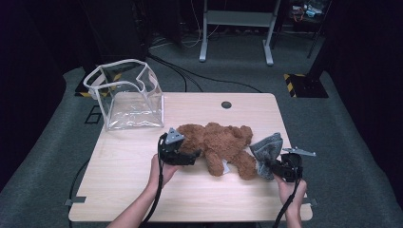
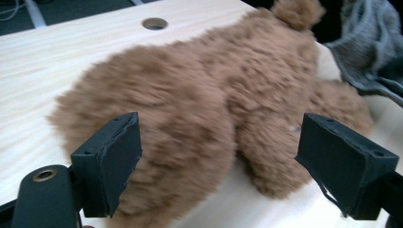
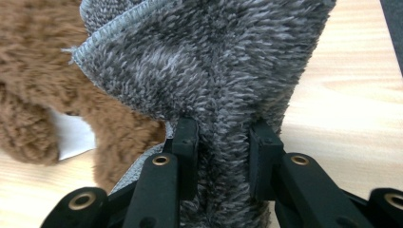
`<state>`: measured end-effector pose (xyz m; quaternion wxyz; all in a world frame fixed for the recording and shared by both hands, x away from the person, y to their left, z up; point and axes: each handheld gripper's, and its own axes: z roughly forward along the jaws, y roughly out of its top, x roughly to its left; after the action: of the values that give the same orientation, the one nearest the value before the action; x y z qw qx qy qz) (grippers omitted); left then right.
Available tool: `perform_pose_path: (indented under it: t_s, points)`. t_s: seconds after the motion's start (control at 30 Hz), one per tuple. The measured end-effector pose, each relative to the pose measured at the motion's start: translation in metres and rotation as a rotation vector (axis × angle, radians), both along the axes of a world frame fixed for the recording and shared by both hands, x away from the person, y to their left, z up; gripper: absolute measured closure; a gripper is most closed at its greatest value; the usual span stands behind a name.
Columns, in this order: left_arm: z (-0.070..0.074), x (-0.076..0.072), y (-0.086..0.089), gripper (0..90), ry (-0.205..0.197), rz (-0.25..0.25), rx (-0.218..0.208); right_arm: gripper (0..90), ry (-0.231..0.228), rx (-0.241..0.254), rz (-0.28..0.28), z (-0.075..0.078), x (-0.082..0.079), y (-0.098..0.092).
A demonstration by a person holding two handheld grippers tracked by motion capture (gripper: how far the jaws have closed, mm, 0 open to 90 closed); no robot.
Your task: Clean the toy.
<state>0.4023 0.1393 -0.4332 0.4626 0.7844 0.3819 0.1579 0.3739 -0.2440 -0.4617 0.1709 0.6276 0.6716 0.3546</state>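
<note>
Fingers (image 3: 187, 142) pinch fuzzy grey cloth (image 3: 214, 61); shaggy brown teddy (image 1: 218, 145) beside.

A brown plush teddy bear (image 1: 221, 145) lies flat across the middle of the table, fur shaggy, limbs sprawled, a white tag showing beneath it. Just beside its right end, a grey fuzzy cloth (image 1: 267, 149) with a stitched hem stands bunched and lifted, touching the bear's leg.
</note>
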Motion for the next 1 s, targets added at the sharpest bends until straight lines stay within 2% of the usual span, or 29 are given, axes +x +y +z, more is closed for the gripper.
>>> perform_pose_path:
  t_s: [0.1, 0.13, 0.17, 0.37, 0.4, 0.47, 0.63, 0.73, 0.87, 1.0]
  points:
    - [-0.006, -0.006, -0.009, 14.5, 0.017, -0.025, 0.005, 69.3, 0.005, 0.004, -0.009, -0.003, 0.002, -0.003]
    - [-0.013, -0.008, -0.015, 14.5, 0.046, -0.043, -0.004, 69.3, 0.007, 0.005, -0.013, -0.003, 0.002, -0.004]
    - [-0.013, -0.008, -0.015, 14.5, 0.046, -0.043, -0.004, 69.3, 0.010, 0.006, -0.014, -0.004, 0.003, -0.006]
    - [-0.041, -0.012, -0.040, 14.5, 0.107, -0.064, 0.027, 69.3, 0.015, 0.007, -0.020, -0.005, 0.004, -0.008]
    - [-0.045, -0.011, -0.044, 14.5, 0.113, -0.065, 0.036, 69.3, 0.017, 0.007, -0.021, -0.005, 0.004, -0.008]
    - [-0.054, -0.010, -0.053, 14.5, 0.127, -0.040, 0.025, 69.3, 0.020, 0.011, -0.024, -0.005, 0.004, -0.009]
    - [-0.073, -0.004, -0.072, 14.9, 0.162, -0.031, 0.045, 69.1, 0.024, 0.015, -0.028, -0.007, 0.005, -0.011]
    - [-0.078, 0.000, -0.077, 15.9, 0.170, -0.024, 0.048, 69.1, 0.024, 0.011, -0.026, -0.008, 0.004, -0.012]
    - [-0.081, 0.001, -0.084, 19.7, 0.163, -0.014, 0.048, 69.0, 0.032, 0.015, -0.026, -0.012, 0.005, -0.012]
    - [-0.086, -0.003, -0.090, 28.4, 0.160, 0.008, 0.052, 68.9, 0.042, 0.017, -0.030, -0.016, 0.005, -0.011]
